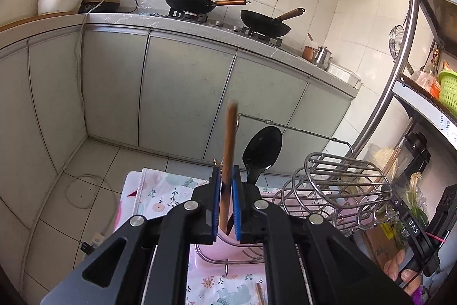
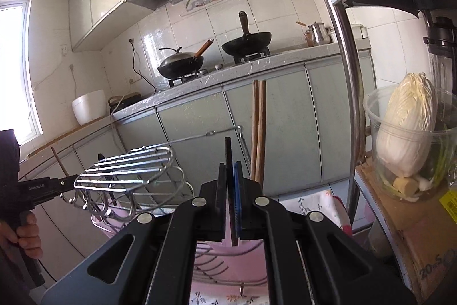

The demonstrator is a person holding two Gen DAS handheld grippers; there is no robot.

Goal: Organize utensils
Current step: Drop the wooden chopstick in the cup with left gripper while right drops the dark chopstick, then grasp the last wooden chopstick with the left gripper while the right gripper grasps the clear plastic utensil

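Both claws are mid-delivery over the pink holder (image 1: 228, 243) in the wire rack (image 1: 342, 179): the left claw (image 1: 227, 185) is clamped on a wooden chopstick (image 1: 230, 139), the right claw (image 2: 230, 179) on a dark stick (image 2: 228, 153), and next each likely needs lowering upright into a compartment before letting go

Bright daylight from window (image 2: 17, 70) far left of fingers; glare on tiles (image 2: 160, 39); fisheye-bent, dark-vignetted edges; wooden handle (image 1: 230, 139) motion-blurred.

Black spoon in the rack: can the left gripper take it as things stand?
Probably not yet. The left gripper is shut on a wooden chopstick, so its jaws are occupied. The black spoon stands just beside it, otherwise unobstructed.
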